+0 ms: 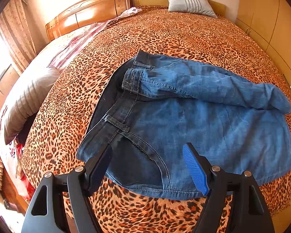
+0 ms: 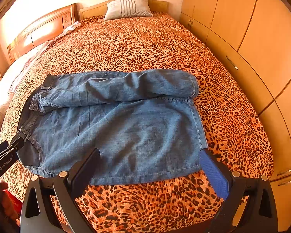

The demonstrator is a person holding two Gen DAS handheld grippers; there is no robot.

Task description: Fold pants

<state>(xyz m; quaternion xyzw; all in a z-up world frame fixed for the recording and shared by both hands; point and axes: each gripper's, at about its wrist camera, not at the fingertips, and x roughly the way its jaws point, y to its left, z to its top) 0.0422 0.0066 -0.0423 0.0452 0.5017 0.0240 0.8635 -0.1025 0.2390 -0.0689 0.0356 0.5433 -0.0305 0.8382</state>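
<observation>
Folded pants (image 2: 114, 128) lie on the leopard bedspread (image 2: 145, 48) — wide bare spread beyond them. Left gripper (image 1: 147, 151) over the waistband edge, right gripper (image 2: 149, 155) over the hem edge (both spread apart, empty).

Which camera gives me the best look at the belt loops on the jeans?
The left wrist view: the jeans' waistband sits close to the lens, with the belt loops and stitching sharp. The right wrist view shows the waistband only small at the far left edge, partly behind the left hand-held gripper.

Leopard-print bed (image 2: 145, 44) w/ jeans (image 2: 114, 132) & pillow (image 2: 128, 7).
</observation>
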